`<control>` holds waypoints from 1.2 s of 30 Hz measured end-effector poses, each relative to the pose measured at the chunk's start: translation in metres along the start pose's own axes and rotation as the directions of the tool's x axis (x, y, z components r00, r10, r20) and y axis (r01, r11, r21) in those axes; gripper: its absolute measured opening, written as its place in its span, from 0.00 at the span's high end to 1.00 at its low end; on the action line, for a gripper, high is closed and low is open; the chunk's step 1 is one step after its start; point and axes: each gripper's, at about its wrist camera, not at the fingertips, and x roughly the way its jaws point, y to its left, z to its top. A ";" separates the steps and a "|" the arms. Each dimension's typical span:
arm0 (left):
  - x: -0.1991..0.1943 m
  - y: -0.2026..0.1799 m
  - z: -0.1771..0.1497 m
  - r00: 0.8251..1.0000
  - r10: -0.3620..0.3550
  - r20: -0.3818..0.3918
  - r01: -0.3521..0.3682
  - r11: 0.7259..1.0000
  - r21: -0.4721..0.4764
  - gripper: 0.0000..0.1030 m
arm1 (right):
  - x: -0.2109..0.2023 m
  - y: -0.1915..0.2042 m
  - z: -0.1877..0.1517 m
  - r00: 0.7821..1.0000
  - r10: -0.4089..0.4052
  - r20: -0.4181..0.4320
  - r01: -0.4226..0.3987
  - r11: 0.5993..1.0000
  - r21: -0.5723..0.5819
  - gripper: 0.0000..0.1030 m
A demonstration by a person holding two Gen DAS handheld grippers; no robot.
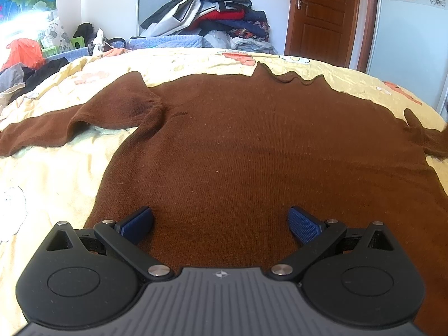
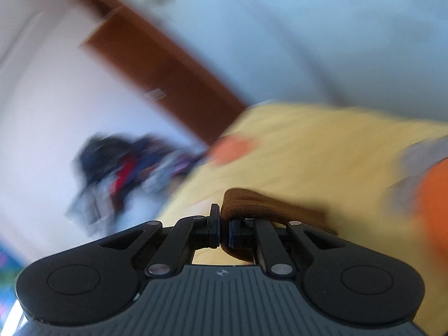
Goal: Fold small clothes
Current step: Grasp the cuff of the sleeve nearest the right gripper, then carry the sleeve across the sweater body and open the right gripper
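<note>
A brown knit sweater (image 1: 238, 140) lies spread flat on the yellow bedspread (image 1: 50, 184), one sleeve (image 1: 56, 128) stretched out to the left. My left gripper (image 1: 221, 218) hovers over the sweater's near hem with its blue pads (image 1: 137, 221) wide apart and nothing between them. The right wrist view is blurred and tilted. There my right gripper (image 2: 222, 224) is shut, and a strip of the brown sweater (image 2: 268, 204) is pinched between its fingers and drapes over the right finger above the bedspread (image 2: 308, 154).
A tall pile of clothes (image 1: 218, 14) stands beyond the bed's far edge, next to a wooden door (image 1: 322, 14). An orange bag (image 1: 25, 53) and dark garments (image 1: 42, 70) lie at the far left. An orange patch (image 2: 434, 204) shows at the right edge.
</note>
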 end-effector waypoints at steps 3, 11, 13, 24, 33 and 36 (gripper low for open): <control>0.000 0.000 0.000 1.000 -0.002 0.001 0.002 1.000 -0.002 0.00 | 0.006 0.087 -0.059 0.969 0.210 -0.130 -0.223 0.970 -0.097 0.87; -0.001 0.002 -0.001 1.000 -0.014 -0.002 0.014 1.000 0.007 0.00 | 0.021 0.192 -0.226 0.823 0.338 -0.456 -0.413 0.908 -0.072 0.24; -0.009 0.010 0.001 0.998 -0.069 -0.010 0.068 0.997 -0.030 0.00 | 0.003 0.182 -0.241 0.815 0.321 -0.482 -0.426 0.897 -0.122 0.26; 0.037 -0.014 0.108 0.976 -0.213 0.056 0.217 0.971 -0.103 0.00 | -0.061 0.113 -0.259 0.873 0.161 -0.461 -0.332 0.888 -0.317 0.24; 0.115 -0.130 0.107 0.999 0.001 0.032 -0.015 0.887 0.461 0.24 | -0.054 0.109 -0.260 0.857 0.206 -0.473 -0.362 0.893 -0.267 0.14; 0.120 -0.113 0.115 1.000 0.021 0.014 -0.025 0.924 0.382 0.90 | -0.053 0.110 -0.260 0.856 0.209 -0.474 -0.365 0.893 -0.265 0.14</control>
